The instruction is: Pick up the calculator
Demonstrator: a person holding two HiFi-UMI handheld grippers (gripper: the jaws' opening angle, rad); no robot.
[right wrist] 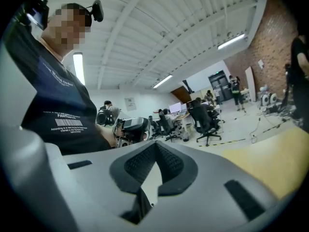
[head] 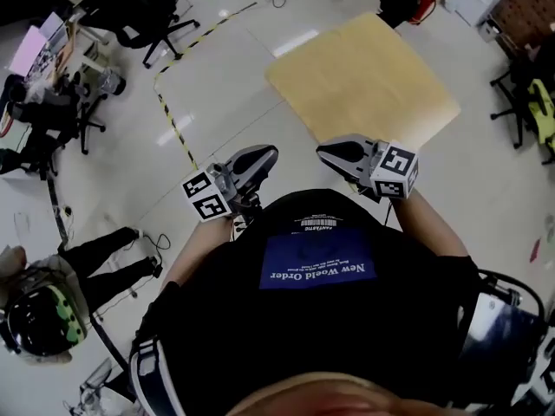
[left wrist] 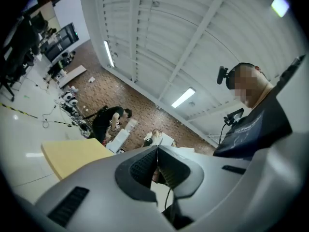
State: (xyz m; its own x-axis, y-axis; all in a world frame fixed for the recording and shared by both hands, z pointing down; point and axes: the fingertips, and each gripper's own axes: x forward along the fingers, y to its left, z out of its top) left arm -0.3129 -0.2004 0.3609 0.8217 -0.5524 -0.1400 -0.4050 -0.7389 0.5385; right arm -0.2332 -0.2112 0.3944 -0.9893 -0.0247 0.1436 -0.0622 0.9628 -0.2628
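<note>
No calculator shows in any view. Both grippers are held close to the person's chest, tips facing each other. The left gripper [head: 263,155] is shut with nothing between its jaws; in its own view the pads [left wrist: 157,151] meet at the tip. The right gripper [head: 324,152] is also shut and empty, with its pads [right wrist: 155,148] touching. Ahead of them on the floor stands a light wooden table [head: 364,81] with a bare top, seen too in the left gripper view [left wrist: 72,156] and the right gripper view [right wrist: 275,161].
Yellow-black tape [head: 173,124] runs across the pale floor left of the table. Office chairs [head: 139,11] and desks stand at the far left. A person with a helmet [head: 43,315] sits at the lower left, another chair [head: 529,102] at the right.
</note>
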